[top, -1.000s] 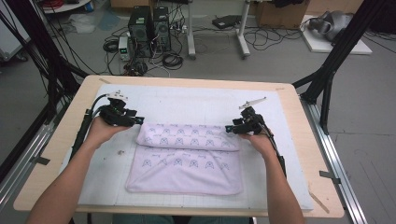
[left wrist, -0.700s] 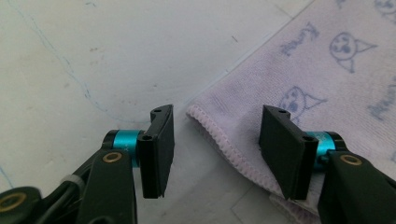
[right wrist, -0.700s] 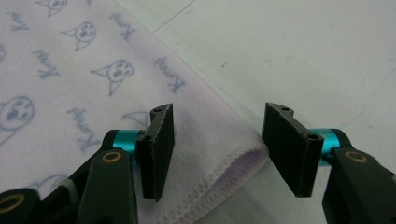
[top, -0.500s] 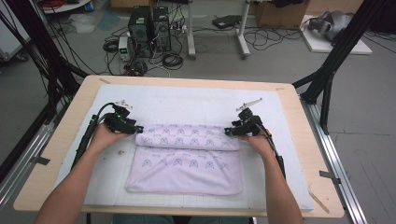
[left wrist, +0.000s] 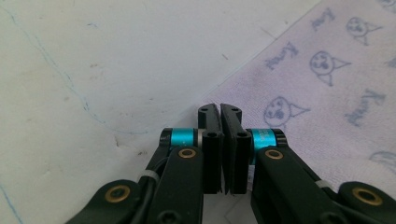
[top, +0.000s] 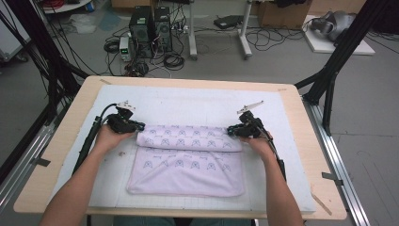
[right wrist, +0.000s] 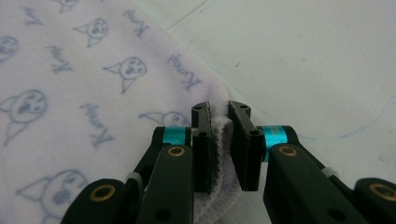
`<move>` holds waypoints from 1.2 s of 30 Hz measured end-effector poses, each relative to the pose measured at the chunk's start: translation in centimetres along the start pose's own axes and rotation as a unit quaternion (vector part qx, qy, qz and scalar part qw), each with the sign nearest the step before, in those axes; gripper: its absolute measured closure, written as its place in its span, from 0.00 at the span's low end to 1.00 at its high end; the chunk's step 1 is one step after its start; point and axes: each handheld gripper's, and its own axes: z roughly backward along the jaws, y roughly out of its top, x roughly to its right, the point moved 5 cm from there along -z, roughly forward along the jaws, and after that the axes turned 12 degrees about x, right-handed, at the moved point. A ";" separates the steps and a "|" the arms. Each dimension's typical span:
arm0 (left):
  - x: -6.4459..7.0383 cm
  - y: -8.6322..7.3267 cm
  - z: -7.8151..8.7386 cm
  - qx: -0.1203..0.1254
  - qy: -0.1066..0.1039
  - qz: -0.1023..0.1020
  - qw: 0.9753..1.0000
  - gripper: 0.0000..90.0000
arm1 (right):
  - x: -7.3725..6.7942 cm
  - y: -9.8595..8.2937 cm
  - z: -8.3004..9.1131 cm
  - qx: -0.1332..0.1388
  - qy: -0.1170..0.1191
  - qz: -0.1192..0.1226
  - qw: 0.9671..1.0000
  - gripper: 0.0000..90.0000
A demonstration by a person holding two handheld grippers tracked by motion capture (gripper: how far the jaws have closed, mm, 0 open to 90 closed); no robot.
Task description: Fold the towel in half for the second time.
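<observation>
The towel is being held across the bench, its long fold running between the left tongs, apparently closed on one end, and the right tongs, pinching the other.

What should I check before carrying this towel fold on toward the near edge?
1. Right gripper clamped on the towel edge: ok, cloth shows between the jaws.
2. Left gripper holding cloth: cannot tell; jaws shut, none visible between them.
3. Both grippers level at the ends of the folded band: ok.
4. Folded band straight across: ok.
5. Lower towel layer flat on the mat: ok.
6. Cables clear of the cloth: ok.
</observation>
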 end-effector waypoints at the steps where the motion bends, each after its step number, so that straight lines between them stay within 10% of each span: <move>1: 0.1 0.1 0.3 0.004 -0.001 -0.001 1.000 0.97 | 0.0 0.1 0.2 0.003 0.002 0.001 1.000 0.89; 11: 3.5 2.6 6.6 0.109 -0.027 -0.028 0.993 0.97 | -3.2 2.3 5.7 0.089 0.030 0.035 0.995 0.89; 16: 6.6 0.4 11.2 0.138 -0.072 -0.031 0.987 0.97 | -7.1 1.0 10.2 0.126 0.080 0.061 0.987 0.81; 19: 7.9 -1.3 12.8 0.135 -0.093 -0.026 0.986 0.72 | -8.7 -0.1 12.3 0.149 0.111 0.056 0.981 0.71; 36: 10.2 -5.2 7.7 0.043 -0.111 -0.057 0.991 0.68 | -10.6 -4.2 7.6 0.045 0.102 0.088 0.990 0.59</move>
